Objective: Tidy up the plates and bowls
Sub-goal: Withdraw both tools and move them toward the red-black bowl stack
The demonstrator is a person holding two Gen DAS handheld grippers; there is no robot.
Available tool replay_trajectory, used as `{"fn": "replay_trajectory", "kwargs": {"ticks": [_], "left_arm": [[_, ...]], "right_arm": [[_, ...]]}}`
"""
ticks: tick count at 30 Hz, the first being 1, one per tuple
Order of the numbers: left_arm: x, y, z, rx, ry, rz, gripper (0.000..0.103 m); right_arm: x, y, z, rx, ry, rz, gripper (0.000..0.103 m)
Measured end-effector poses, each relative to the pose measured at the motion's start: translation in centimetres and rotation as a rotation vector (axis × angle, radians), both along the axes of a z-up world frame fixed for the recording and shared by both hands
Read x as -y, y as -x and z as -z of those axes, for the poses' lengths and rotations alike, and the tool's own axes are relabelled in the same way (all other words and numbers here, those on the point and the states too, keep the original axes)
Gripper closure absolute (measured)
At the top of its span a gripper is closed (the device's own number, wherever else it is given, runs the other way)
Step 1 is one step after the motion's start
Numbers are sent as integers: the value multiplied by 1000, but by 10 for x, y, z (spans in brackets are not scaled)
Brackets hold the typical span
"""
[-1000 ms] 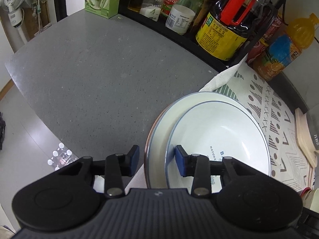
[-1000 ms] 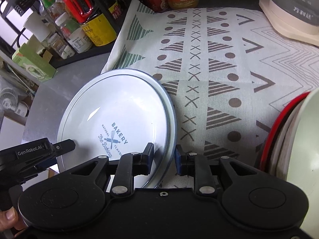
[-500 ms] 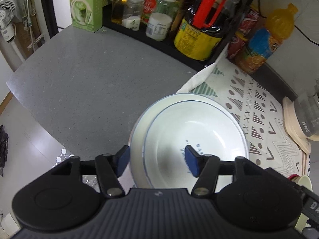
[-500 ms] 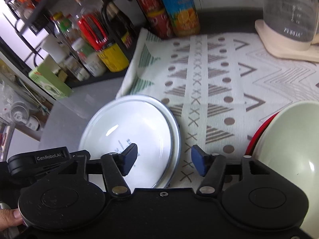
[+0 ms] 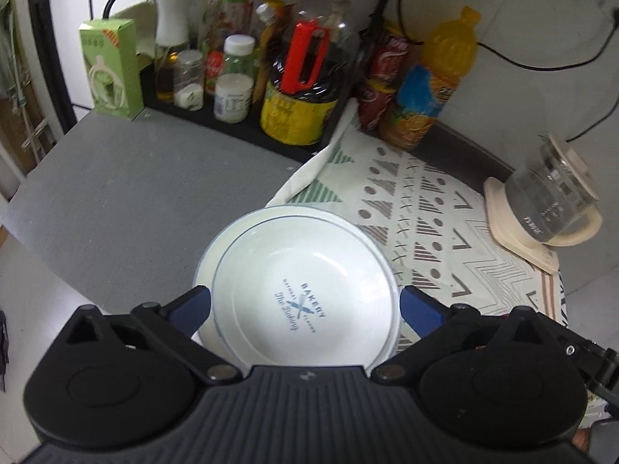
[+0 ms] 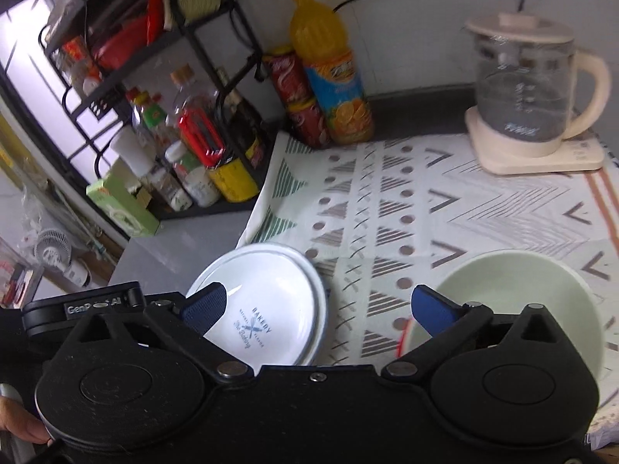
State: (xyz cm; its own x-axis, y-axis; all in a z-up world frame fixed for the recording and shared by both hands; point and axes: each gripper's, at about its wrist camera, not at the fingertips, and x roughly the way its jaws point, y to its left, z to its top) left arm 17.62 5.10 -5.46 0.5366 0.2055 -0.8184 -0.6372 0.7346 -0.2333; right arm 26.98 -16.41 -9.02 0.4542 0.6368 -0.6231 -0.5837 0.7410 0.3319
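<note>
White bowl (image 5: 305,301) printed "BAKERY" sits nested in wider white plate (image 5: 232,239), stack straddling edge of patterned cloth (image 5: 445,216) and grey tabletop (image 5: 127,201). Print reads slantwise across bowl floor. Behind: black rack (image 6: 162,62) crowded with bottles, green box (image 5: 112,69), orange juice bottle (image 5: 433,89), glass kettle (image 5: 549,193) on cream base. Pale green bowl (image 6: 514,301) on cloth at right, red rim beneath. Left hand-held gripper (image 5: 305,305) above stack, jaws opening wide, nothing pinched. Right hand-held gripper (image 6: 317,309) likewise spreading, empty.

Grey counter (image 5: 127,189), white wall (image 6: 418,19)
</note>
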Motion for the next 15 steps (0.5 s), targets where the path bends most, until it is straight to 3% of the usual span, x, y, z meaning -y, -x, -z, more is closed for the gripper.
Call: {"fn": "replay_trajectory", "kwargs": {"ticks": [15], "left_arm": [[48, -14, -16, 82, -28, 140, 0]], "right_arm": [[68, 6, -8, 72, -8, 167, 0]]}}
